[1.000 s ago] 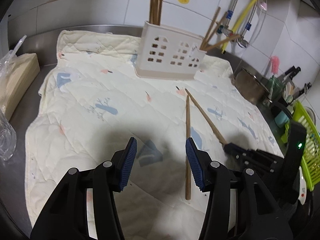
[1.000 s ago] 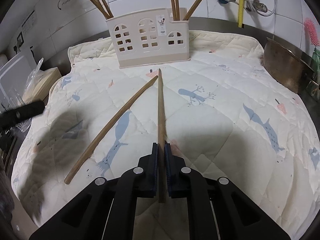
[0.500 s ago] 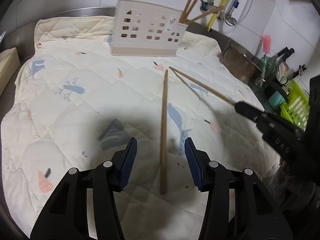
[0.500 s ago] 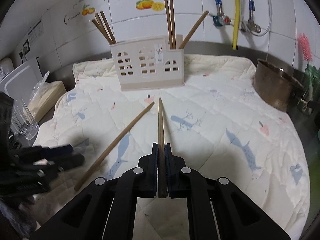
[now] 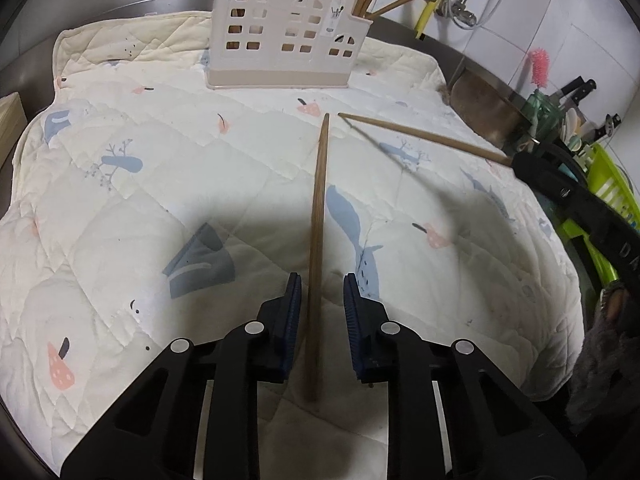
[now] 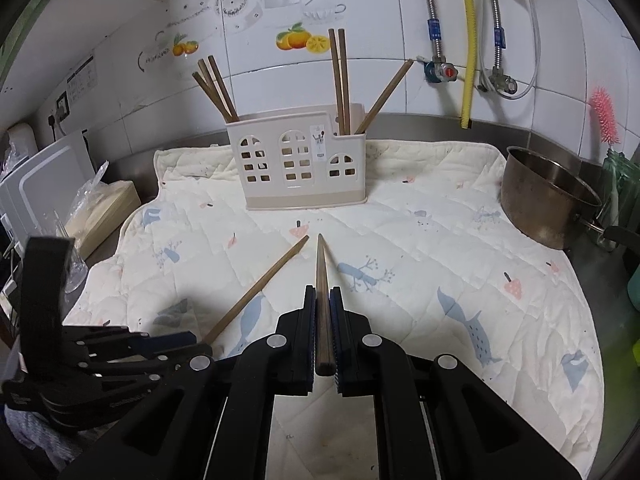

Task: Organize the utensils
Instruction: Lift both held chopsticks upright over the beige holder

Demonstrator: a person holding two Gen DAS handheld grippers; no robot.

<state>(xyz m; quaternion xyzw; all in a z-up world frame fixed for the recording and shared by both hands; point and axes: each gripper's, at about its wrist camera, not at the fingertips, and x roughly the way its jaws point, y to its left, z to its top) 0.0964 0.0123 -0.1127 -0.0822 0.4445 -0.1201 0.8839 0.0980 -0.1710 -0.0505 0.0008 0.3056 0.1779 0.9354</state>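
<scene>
Left gripper (image 5: 319, 312): your jaws stand apart, straddling the loose chopstick (image 5: 318, 240); a gap shows on both sides, so neither pad is on it.
Loose chopstick: it lies on the quilted mat (image 5: 140, 200), running from between your left fingers straight out toward the holder, tip well short of it.
Right gripper (image 6: 323, 334): your jaws are pinched tight on the second chopstick (image 6: 321, 276), butt end sitting between the pads, tip pointing forward above the mat.
Two tips: they sit close together, just apart, in front of the holder.
Utensil holder (image 6: 298, 164): upright at the far edge of the mat, chopsticks standing in its left and right compartments.
Contact: whether your held stick's tip touches the mat I can't quite tell; it looks raised.
Pot (image 6: 548, 196): beside the mat's right edge.
</scene>
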